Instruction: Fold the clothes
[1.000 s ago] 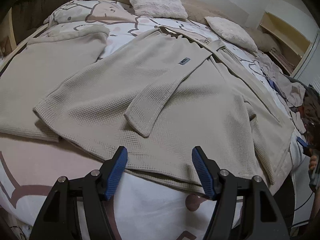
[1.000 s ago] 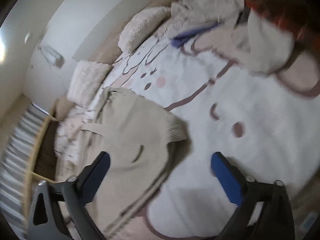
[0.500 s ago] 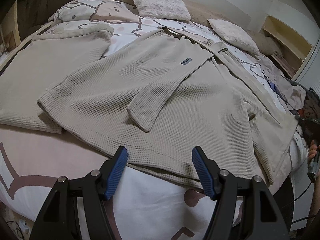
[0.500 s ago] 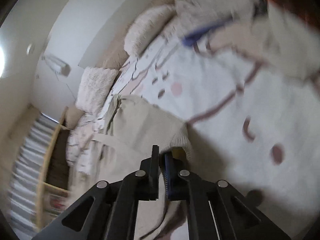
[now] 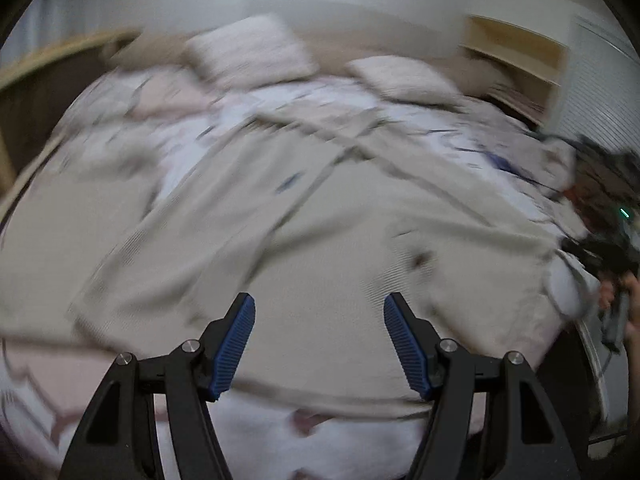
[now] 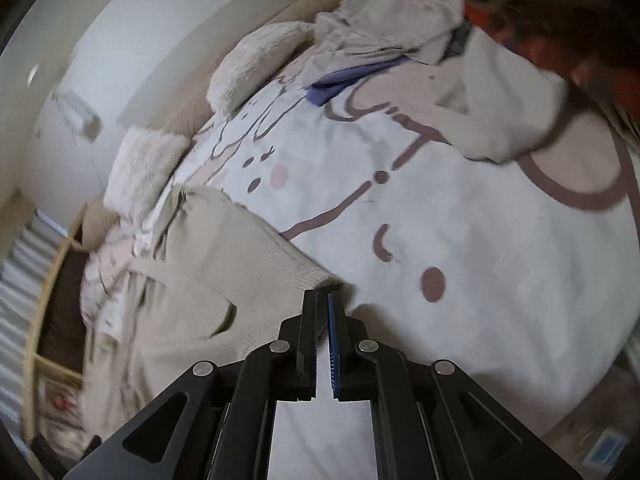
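Right now my right fingers (image 6: 323, 300) are pressed together on the corner of the beige waffle-knit robe (image 6: 208, 264), at about 12 o'clock from their tips, though the pads hide just how much cloth they hold. My left fingers (image 5: 319, 312) stand wide apart and empty above the robe's near hem. The robe (image 5: 320, 232) lies spread flat on the white cartoon-print bed cover (image 6: 460, 240), one sleeve laid across the body toward 7 o'clock in the left view, which is badly blurred. I judge the cloth soft, limp and fairly heavy, likely to sag and drag, so corners and hem edges are the sound places to hold. Its long axis runs from the hem near me to the collar at 12 o'clock, toward the fluffy pale pillows (image 5: 248, 52). Farther off at 1 o'clock, a heap of other clothes (image 6: 400, 20) sits.
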Demonstrator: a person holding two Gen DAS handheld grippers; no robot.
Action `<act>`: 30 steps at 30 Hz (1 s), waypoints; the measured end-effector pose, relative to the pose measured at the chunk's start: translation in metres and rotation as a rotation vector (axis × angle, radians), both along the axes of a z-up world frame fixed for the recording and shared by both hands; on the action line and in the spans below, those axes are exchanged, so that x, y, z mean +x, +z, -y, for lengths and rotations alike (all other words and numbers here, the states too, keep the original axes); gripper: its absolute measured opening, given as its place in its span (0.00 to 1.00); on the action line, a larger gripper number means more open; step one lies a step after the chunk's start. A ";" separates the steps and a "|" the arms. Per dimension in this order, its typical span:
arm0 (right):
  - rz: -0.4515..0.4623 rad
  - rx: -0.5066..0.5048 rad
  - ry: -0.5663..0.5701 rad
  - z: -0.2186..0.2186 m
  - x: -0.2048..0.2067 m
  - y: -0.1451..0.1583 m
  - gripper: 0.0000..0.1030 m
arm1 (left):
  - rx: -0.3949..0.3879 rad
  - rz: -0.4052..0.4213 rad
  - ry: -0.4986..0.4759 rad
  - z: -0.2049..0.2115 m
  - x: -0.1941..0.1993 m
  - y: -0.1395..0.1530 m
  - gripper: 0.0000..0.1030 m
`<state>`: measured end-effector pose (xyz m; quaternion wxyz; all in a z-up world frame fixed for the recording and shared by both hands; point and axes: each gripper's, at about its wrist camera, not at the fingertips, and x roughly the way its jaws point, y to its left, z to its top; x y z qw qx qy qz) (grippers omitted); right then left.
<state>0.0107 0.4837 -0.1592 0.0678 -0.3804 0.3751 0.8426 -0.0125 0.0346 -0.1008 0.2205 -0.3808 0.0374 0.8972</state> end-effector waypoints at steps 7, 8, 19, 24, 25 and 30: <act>-0.010 -0.042 0.008 -0.011 0.003 0.004 0.71 | -0.022 -0.012 -0.333 -0.101 0.016 -0.014 0.65; -0.017 -0.029 0.020 -0.010 0.002 0.007 0.71 | -0.036 -0.005 -0.367 -0.110 0.019 -0.021 0.65; 0.029 -0.051 0.139 -0.012 -0.023 -0.001 0.71 | -0.104 0.232 -0.567 -0.117 0.037 -0.069 0.60; 0.052 -0.065 0.234 -0.008 -0.040 -0.004 0.71 | -0.097 0.308 -0.585 -0.104 0.041 -0.076 0.60; 0.056 -0.065 0.249 -0.007 -0.043 -0.005 0.70 | -0.092 0.320 -0.586 -0.104 0.041 -0.076 0.60; 0.101 -0.071 0.338 -0.002 -0.061 -0.016 0.18 | -0.063 0.334 -0.560 -0.112 0.033 -0.053 0.60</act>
